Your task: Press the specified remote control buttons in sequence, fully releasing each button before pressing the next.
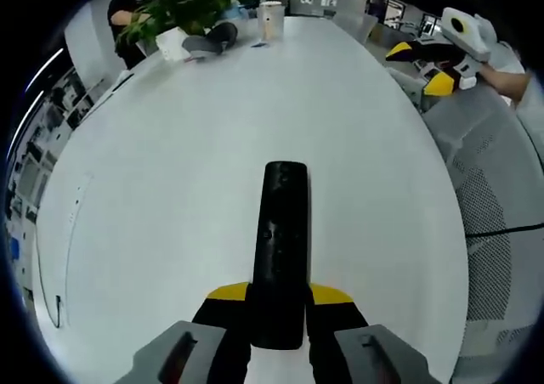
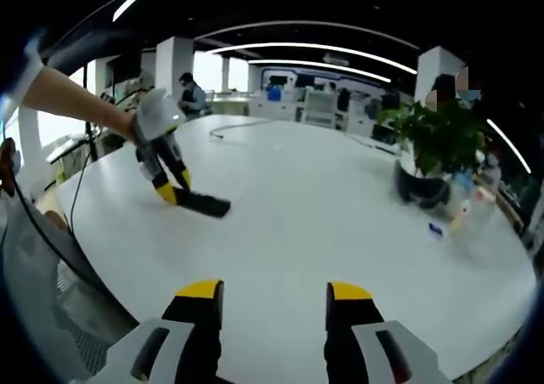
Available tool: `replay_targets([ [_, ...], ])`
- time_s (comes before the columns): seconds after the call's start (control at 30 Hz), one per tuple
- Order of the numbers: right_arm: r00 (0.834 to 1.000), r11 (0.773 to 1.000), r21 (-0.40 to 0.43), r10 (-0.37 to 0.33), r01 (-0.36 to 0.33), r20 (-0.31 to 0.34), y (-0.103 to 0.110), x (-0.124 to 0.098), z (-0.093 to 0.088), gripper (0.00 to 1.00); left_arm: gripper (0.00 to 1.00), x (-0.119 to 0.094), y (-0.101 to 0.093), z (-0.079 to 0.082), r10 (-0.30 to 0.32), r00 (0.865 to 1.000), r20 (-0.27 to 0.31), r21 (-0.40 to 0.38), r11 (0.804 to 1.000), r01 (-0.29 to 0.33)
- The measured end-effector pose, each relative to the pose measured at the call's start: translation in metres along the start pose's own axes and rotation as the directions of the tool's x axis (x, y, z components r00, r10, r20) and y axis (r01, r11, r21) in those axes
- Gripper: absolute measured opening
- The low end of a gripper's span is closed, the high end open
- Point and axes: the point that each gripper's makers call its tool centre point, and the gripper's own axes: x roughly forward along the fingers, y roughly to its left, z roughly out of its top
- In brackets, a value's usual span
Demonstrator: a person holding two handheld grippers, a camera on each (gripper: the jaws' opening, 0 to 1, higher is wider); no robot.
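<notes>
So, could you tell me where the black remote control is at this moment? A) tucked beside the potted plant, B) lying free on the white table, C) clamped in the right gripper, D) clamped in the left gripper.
D: in the left gripper view the remote control runs out from between the left gripper, whose yellow-tipped fingers close on it, while the right gripper stands open over the white table.

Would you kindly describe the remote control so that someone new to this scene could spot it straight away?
Start from the large white oval table. Near its edge, the left gripper has its yellow-tipped jaws shut on a long black bar: the remote control. It is the one slim, dark, straight thing there, unlike the potted plant and pale cup at the far end.
</notes>
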Motion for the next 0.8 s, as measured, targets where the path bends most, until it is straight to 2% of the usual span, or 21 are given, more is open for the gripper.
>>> replay_targets([
  [0.8, 1.0, 1.0, -0.011, -0.005, 0.005, 0.008, 0.0, 0.001, 0.001, 0.48, 0.23, 0.0, -0.023, -0.003, -0.013, 1.0, -0.013, 0.035, 0.999, 0.014],
])
